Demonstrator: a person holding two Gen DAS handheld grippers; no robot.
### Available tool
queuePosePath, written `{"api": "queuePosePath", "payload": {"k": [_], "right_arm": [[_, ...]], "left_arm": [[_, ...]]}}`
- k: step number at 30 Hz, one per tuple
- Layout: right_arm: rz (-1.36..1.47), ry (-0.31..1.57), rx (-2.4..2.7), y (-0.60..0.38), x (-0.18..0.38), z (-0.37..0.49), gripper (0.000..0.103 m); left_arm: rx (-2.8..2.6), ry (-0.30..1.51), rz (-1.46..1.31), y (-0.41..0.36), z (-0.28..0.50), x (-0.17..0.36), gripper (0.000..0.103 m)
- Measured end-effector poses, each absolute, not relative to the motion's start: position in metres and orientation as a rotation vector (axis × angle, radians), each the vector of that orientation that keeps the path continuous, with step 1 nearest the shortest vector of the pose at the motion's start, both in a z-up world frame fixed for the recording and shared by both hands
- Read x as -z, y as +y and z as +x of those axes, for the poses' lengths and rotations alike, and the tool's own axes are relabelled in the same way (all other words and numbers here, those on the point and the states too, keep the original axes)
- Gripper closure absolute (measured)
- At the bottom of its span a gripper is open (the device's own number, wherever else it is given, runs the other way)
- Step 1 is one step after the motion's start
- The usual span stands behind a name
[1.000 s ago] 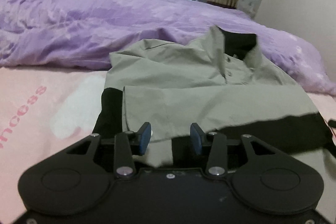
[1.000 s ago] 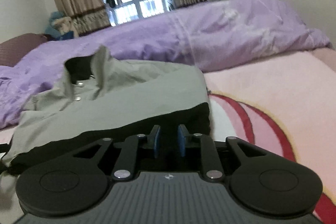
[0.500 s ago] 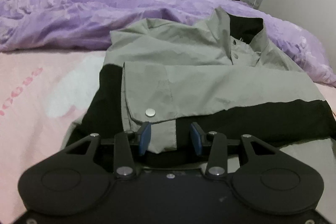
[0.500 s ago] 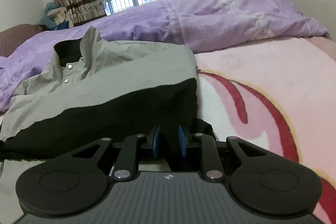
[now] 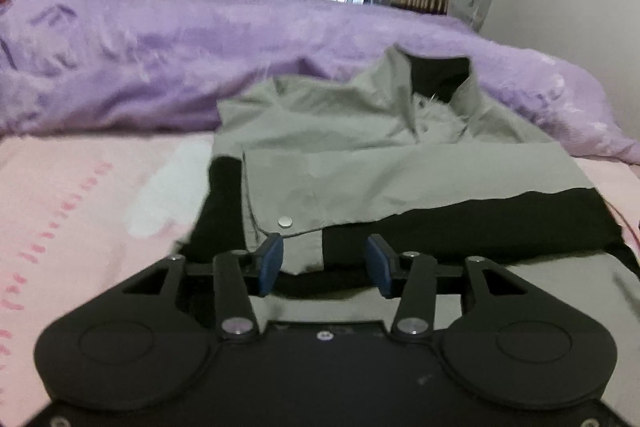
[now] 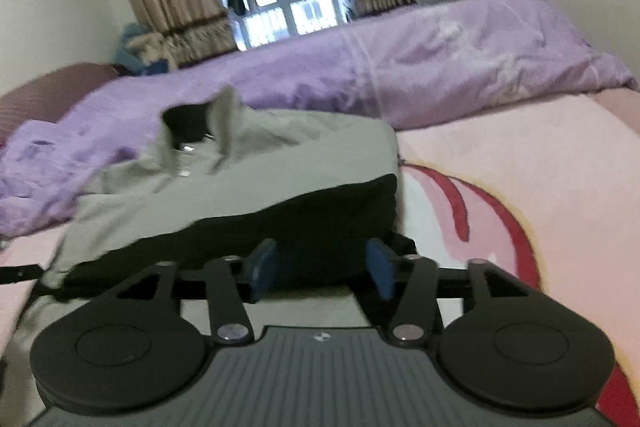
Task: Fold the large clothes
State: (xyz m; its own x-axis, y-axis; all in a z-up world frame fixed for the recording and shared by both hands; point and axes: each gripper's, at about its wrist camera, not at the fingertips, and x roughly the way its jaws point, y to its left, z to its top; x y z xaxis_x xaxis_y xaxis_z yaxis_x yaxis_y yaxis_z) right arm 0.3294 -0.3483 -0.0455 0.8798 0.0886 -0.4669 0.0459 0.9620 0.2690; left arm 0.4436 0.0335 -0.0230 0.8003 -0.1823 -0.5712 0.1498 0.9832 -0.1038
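Two hand-held grippers work the near hem of one jacket (image 5: 400,179), which lies part-folded on the bed's pink blanket (image 5: 80,195), collar toward the purple duvet (image 5: 180,59). The left hand-held gripper (image 5: 324,259) has its jaws opening; a grey flap with a metal snap (image 5: 285,221) lies between the blue pads (image 5: 270,263), with no pad seen pressing on it. The right hand-held gripper (image 6: 318,267) also has its jaws opening, spread over the black hem band with nothing pinched. The step in hand appears to be letting go of the fold just laid. To do it well, both pairs of jaws should clear the cloth fully before either hand lifts away, so the layer is not dragged back; edges should then be checked for squareness. The jacket is thin, smooth woven fabric, grey-green with black panels and a stiff standing collar (image 6: 224,123); it creases sharply and will likely slide over itself. The blanket is soft fleece printed in red and white, the duvet plush and rumpled.
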Motion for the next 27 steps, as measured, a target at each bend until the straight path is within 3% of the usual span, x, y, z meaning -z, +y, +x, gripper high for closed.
{"api": "queuePosePath", "payload": {"k": [8,18,27], "right_arm": [[0.24,0.503,-0.067,-0.348,0.037,0.211,0.029],[0.419,0.6,0.005,-0.394,0.075,0.107,0.028],[0.61,0.639,-0.109,-0.41,0.099,0.085,0.028]], "left_arm": [[0.191,0.562,-0.058,0.06,0.336,-0.001,0.045],[0.091,0.779,-0.271,0.176,0.229,0.06,0.045],[0.174,0.866,-0.44,0.193,0.203,0.091,0.046]]}}
